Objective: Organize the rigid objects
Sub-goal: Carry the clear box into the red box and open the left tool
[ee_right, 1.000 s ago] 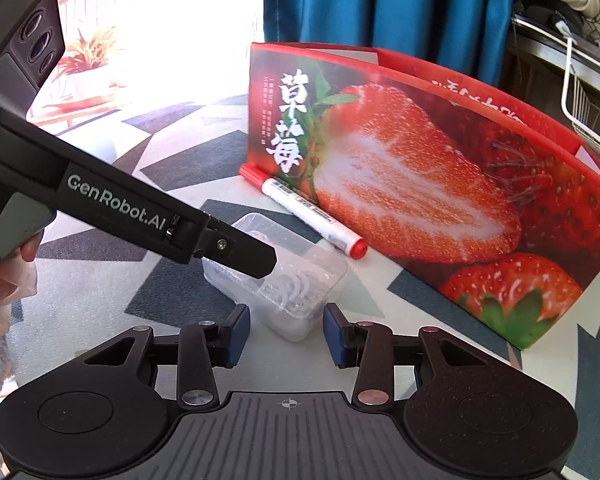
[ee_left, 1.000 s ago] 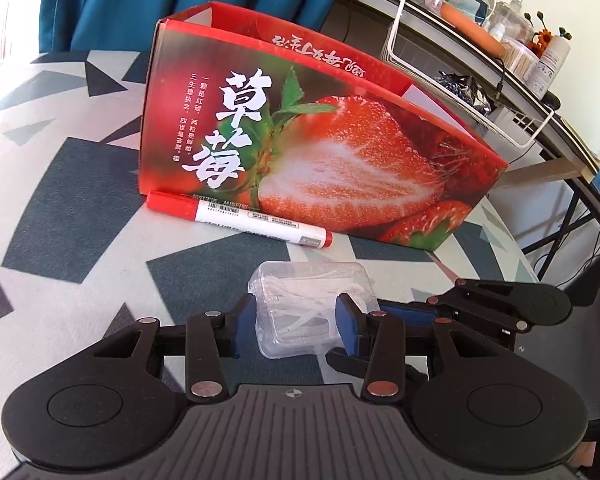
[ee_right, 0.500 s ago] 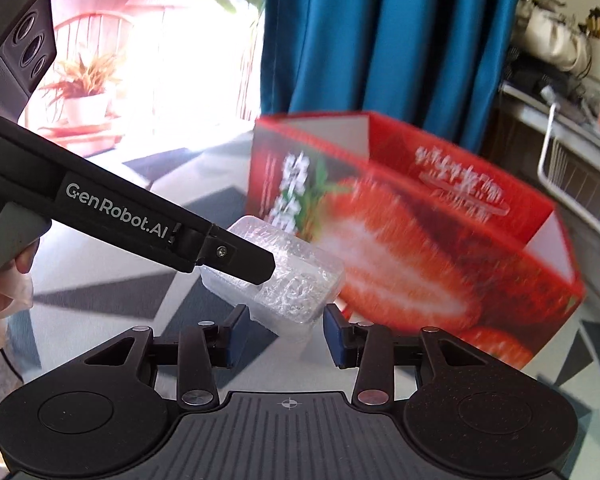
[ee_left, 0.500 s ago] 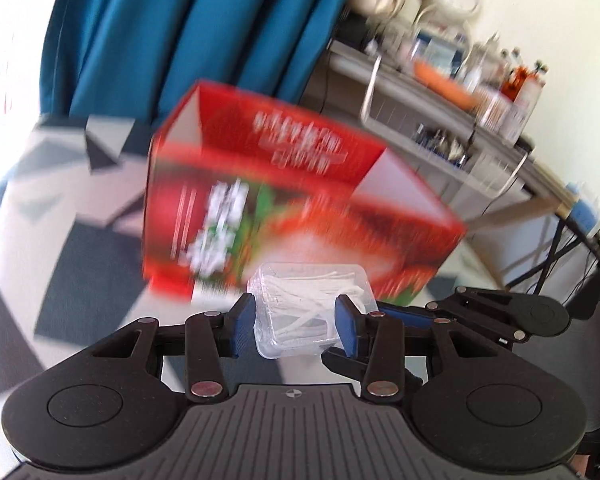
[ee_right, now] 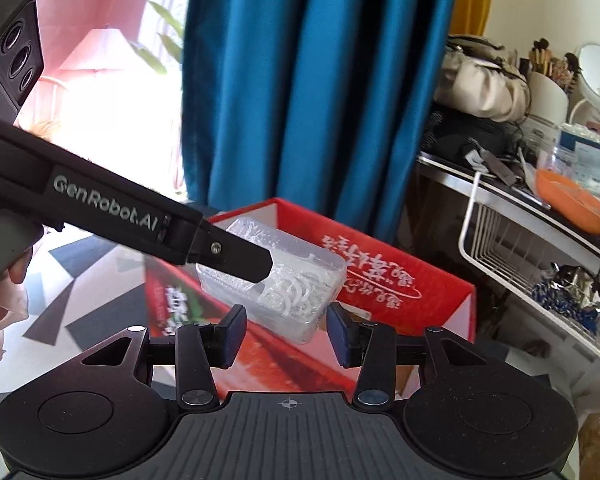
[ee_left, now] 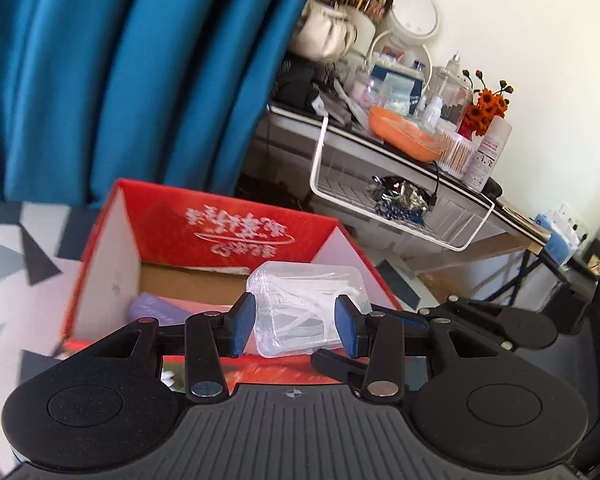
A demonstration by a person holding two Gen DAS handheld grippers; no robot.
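My left gripper (ee_left: 295,326) is shut on a clear plastic box (ee_left: 306,308) with white pieces inside and holds it in the air above the open red strawberry carton (ee_left: 228,236). A purple item (ee_left: 156,312) lies inside the carton. In the right wrist view the same clear box (ee_right: 276,280) hangs over the carton (ee_right: 400,284), gripped by the left gripper's black fingers (ee_right: 240,258). My right gripper (ee_right: 286,334) is open and empty, just below and in front of the box.
The carton stands on a table with a grey, black and white triangle pattern (ee_left: 16,272). A blue curtain (ee_left: 120,80) hangs behind. To the right is a cluttered desk with a white wire basket (ee_left: 400,208) and an orange bowl (ee_left: 404,140).
The left gripper lifted the clear box off the table and carried it up over the open carton. The right gripper rose alongside, still open. The red marker has dropped out of sight.
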